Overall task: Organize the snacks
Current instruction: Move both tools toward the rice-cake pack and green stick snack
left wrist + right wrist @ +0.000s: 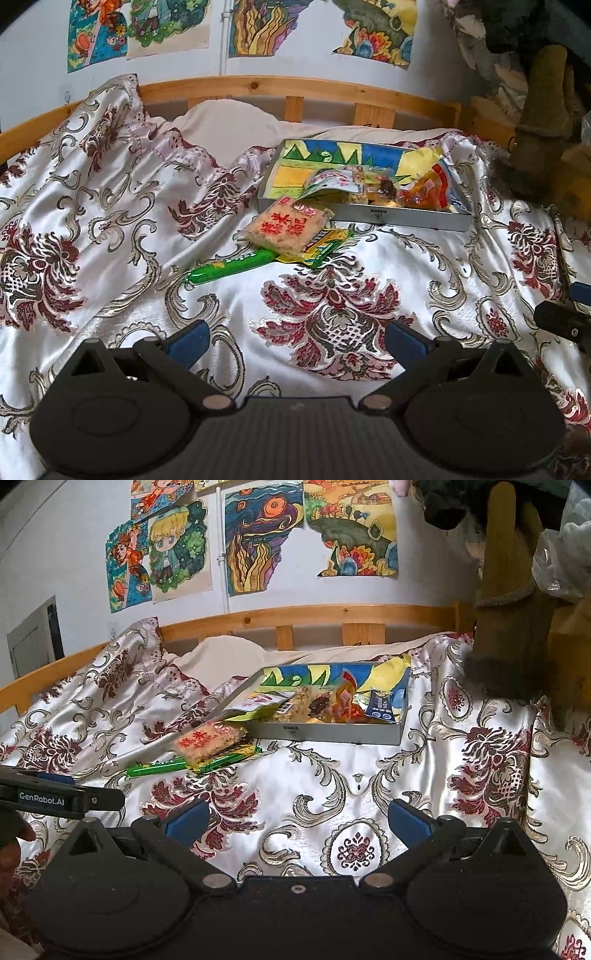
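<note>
A grey metal tray [406, 218] [332, 734] with a colourful drawing as its lining holds several snack packets. Just outside its left corner on the bedspread lie a clear packet of rice cake with red print [286, 227] [208, 740], a yellow-green packet [319, 247] [236, 757] under it, and a green sausage stick [229, 267] [157, 767]. My left gripper [297, 345] hovers open over the cloth, short of the snacks. My right gripper [297, 821] is open too, nearer the tray's front. Neither holds anything.
The patterned satin bedspread [110, 206] [461, 775] covers a bed with a wooden rail [258, 86] [295, 614] behind. Drawings hang on the wall. Wooden furniture [517, 609] rises at the right. The other gripper shows at each view's edge, as the right gripper [565, 317] and the left gripper [55, 797].
</note>
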### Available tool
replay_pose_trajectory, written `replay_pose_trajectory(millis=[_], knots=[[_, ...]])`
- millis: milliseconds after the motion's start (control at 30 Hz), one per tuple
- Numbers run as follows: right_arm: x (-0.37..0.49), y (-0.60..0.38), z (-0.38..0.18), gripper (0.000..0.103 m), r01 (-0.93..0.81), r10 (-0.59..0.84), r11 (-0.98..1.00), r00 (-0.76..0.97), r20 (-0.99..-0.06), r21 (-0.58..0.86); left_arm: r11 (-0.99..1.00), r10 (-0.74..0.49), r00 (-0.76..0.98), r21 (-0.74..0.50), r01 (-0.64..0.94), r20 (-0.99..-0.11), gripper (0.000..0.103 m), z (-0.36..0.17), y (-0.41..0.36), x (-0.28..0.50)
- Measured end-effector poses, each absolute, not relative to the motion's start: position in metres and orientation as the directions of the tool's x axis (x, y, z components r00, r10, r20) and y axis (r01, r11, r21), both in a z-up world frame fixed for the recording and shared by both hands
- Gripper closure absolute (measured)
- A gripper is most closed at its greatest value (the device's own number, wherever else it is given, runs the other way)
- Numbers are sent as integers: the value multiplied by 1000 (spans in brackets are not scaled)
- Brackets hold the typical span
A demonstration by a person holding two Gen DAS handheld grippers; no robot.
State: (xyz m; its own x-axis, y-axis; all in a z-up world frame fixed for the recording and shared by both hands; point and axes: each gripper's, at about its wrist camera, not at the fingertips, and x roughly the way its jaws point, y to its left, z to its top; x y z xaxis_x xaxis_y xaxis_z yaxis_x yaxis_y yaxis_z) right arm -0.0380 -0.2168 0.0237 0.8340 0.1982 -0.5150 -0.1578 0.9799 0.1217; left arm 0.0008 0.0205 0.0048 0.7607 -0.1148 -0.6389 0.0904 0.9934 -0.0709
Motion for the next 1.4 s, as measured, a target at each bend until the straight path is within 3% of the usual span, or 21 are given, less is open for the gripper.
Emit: replay_pose_trajectory(millis=[433, 700, 967, 1400], knots=[[-26, -212, 22, 1, -159, 221, 974, 826, -519, 162, 999, -35, 765, -42, 11, -643, 0, 3, 34, 11], [-3, -185, 29, 1, -195, 227, 974, 832, -506, 117, 1000, -26, 752, -15, 21, -658, 0, -3, 58, 40], [12, -168, 28, 1, -188, 207, 978, 800, -563, 92, 1000, -24, 752, -28, 7, -659, 0, -15, 67, 59], [74, -151, 31, 1, -136, 244, 967, 739, -628, 216, 960, -239, 677, -66, 271, -696, 0, -32, 61, 86]])
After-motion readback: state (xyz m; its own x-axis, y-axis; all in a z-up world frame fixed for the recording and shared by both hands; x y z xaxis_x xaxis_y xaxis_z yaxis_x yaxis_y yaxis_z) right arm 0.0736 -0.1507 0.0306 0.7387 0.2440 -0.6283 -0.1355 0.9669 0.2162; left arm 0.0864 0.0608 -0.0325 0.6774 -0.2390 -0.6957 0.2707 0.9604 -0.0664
